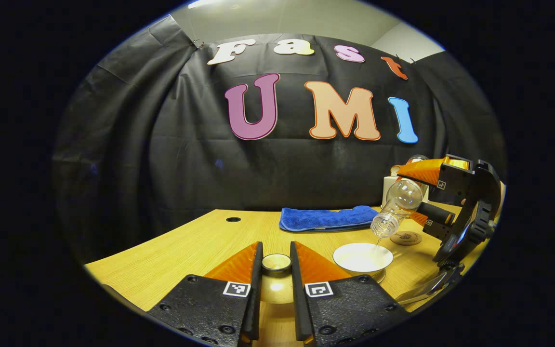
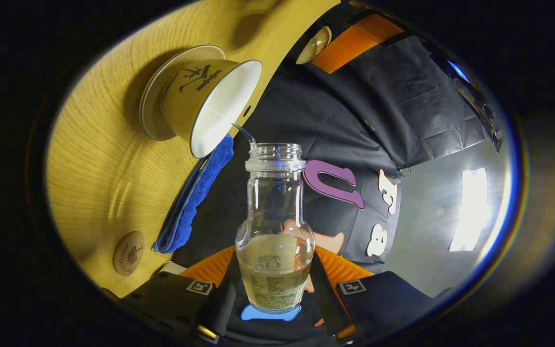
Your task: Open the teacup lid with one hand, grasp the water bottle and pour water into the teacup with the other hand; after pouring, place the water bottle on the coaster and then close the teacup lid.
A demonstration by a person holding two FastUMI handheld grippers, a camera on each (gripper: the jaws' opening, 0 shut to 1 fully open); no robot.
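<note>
My left gripper [image 1: 276, 250] is shut on the knob of the pale teacup lid [image 1: 277, 264], holding it above the table's near edge. To its right, the open teacup [image 1: 363, 258], white inside, stands on its saucer [image 2: 151, 113]. My right gripper [image 2: 275, 254] is shut on the clear water bottle [image 2: 275, 231], tipped mouth-down over the cup. A thin stream of water [image 2: 242, 130] runs from the bottle mouth into the teacup [image 2: 210, 101]. In the left gripper view the tilted bottle [image 1: 398, 205] and the right gripper [image 1: 422, 195] hang just above the cup. The round coaster [image 1: 405, 237] lies behind the cup.
A folded blue cloth [image 1: 328, 218] lies at the back of the wooden table [image 1: 186, 250], near the black wall. A small dark hole [image 1: 233, 219] is in the tabletop at the back left. A pale box stands behind the right gripper. The coaster [image 2: 128, 253] is bare.
</note>
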